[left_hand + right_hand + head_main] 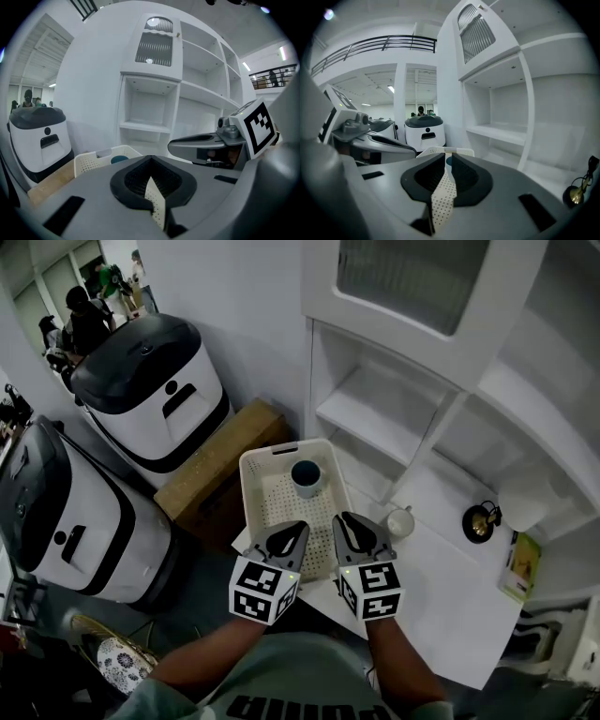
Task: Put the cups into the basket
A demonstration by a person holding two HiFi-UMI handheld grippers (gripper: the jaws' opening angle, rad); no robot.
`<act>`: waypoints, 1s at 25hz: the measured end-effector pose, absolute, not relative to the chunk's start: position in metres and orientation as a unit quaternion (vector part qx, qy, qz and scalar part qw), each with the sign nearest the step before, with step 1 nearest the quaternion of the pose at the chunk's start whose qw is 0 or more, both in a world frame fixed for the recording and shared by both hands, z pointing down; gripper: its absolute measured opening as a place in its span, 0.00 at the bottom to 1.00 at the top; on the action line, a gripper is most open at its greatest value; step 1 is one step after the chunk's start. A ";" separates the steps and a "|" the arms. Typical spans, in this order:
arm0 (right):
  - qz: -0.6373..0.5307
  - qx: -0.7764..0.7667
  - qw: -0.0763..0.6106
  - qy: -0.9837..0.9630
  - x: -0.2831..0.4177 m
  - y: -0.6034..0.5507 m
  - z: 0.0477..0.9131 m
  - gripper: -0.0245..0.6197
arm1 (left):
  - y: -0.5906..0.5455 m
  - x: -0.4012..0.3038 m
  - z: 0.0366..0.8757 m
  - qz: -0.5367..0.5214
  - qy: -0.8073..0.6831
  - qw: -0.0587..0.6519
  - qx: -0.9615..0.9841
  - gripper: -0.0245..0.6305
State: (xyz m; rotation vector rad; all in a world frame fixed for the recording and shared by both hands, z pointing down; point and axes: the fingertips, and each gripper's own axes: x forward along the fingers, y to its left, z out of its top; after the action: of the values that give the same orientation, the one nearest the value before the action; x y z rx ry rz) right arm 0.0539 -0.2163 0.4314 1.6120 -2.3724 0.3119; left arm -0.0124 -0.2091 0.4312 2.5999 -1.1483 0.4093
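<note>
**head view**
- basket: white, perforated (pixel 267 507); sits at the left edge of the table (pixel 450 596), long side running near to far. Cannot tell whether it rests on the table or is lifted.
- teal cup: (pixel 307 476) upright inside the basket, in the far right part.
- white cup: (pixel 400 522) upright on the table, outside the basket, just right of it.
- left gripper: (pixel 289 532) on the basket's near rim, left part.
- right gripper: (pixel 352 524) on the same near rim, right part, with the white cup just beside it.
- surroundings: white shelves (pixel 375 418) far right. Two white-and-black bins (pixel 150 395) at left. A cardboard box (pixel 220 465) left of the basket. A brass object (pixel 480 522) on the table, well right of the white cup.

**left gripper view**
- jaws: clenched on a strip of the basket's perforated wall, pads pressing both faces.
- basket: runs away to the far left, with the teal cup's rim showing inside.
- right gripper: alongside at right, marker cube facing the camera.

**right gripper view**
- jaws: clamped on the basket's perforated wall, with a narrow strip pinched between the pads.
- teal cup: a sliver shows just beyond the jaw tips, inside the basket.
- left gripper: alongside at left.
- brass object: low at the right edge.
- people: (pixel 421 110) far off, beyond the bins.
</note>
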 end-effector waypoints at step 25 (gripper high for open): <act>0.123 0.590 0.123 -0.789 0.149 -0.056 0.442 0.06 | -0.070 0.092 0.444 0.142 -0.320 0.111 0.930 0.04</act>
State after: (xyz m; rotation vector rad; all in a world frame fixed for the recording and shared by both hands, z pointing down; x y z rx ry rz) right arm 0.1490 -0.0557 0.4419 1.7201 -2.3006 0.3576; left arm 0.0918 -0.0699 0.4441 2.7312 -0.9400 0.4159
